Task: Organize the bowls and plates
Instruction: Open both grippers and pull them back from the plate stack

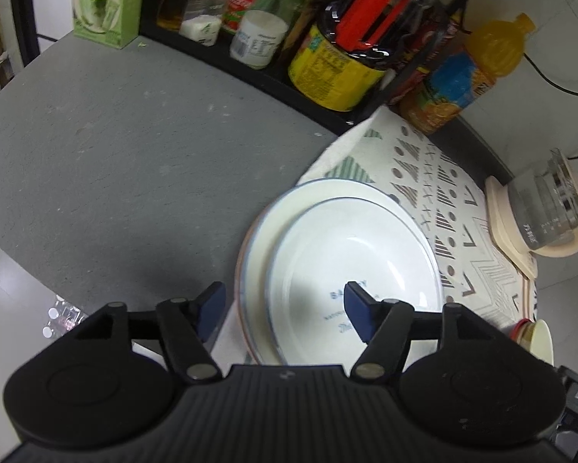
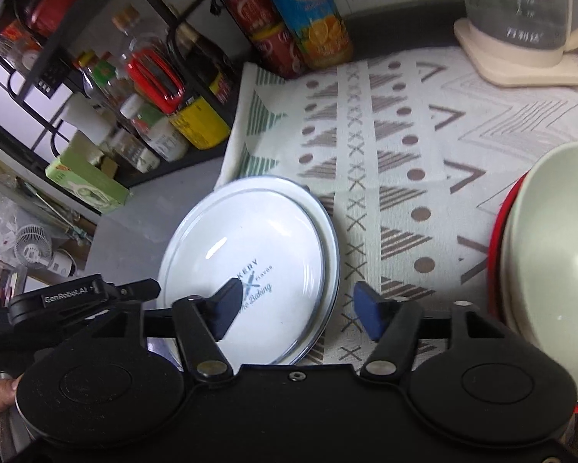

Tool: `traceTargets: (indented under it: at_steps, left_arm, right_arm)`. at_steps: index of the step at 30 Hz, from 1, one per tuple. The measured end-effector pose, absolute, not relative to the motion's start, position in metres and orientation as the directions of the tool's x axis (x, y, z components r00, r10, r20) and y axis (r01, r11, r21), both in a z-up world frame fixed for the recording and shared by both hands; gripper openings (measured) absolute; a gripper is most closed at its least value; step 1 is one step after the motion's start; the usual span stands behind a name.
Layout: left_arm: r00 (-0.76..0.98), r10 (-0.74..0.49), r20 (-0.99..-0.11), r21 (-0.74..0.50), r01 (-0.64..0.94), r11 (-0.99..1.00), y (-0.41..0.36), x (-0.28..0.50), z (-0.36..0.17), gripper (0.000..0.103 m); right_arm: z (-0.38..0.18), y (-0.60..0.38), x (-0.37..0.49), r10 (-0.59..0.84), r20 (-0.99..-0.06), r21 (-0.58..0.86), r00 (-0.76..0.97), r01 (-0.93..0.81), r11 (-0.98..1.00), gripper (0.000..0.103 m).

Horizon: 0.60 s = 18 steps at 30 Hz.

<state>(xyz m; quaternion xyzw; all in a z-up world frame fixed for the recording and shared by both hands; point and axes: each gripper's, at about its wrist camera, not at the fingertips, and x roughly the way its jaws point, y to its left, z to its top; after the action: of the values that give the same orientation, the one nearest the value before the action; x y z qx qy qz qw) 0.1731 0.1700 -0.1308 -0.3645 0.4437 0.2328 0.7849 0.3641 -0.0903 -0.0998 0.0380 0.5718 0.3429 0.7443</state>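
The white plates lie stacked, blue-rimmed, the top one with blue lettering at its centre; the stack sits half on the grey worktop, half on the patterned cloth. To the right, a pale bowl nests in a red-rimmed one. Both grippers hang over the stack, tilted down. The left gripper has its jaws released astride the left rim, gripping nothing. The right gripper likewise stands with jaws apart over the right rim. Far back, a rack holds bottles and jars; a glass kettle stands far right.
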Motion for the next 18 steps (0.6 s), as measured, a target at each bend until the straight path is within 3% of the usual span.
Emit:
traceTargets:
  at_steps: [9,18]
  left_arm:
    - [0.526,0.006,-0.85,-0.381,-0.623,0.683,0.151,0.194,-0.119,0.077]
    - [0.532,-0.085,-0.843,-0.408,-0.527,0.746,0.119,0.229,-0.115,0.084]
  right_arm:
    - [-0.067,-0.111,0.368,0.573,-0.794,0.44,0.202,-0.46,0.772,0.086]
    - [-0.056,-0.157,0.38,0.528,-0.788,0.412,0.316,-0.366,0.834,0.094]
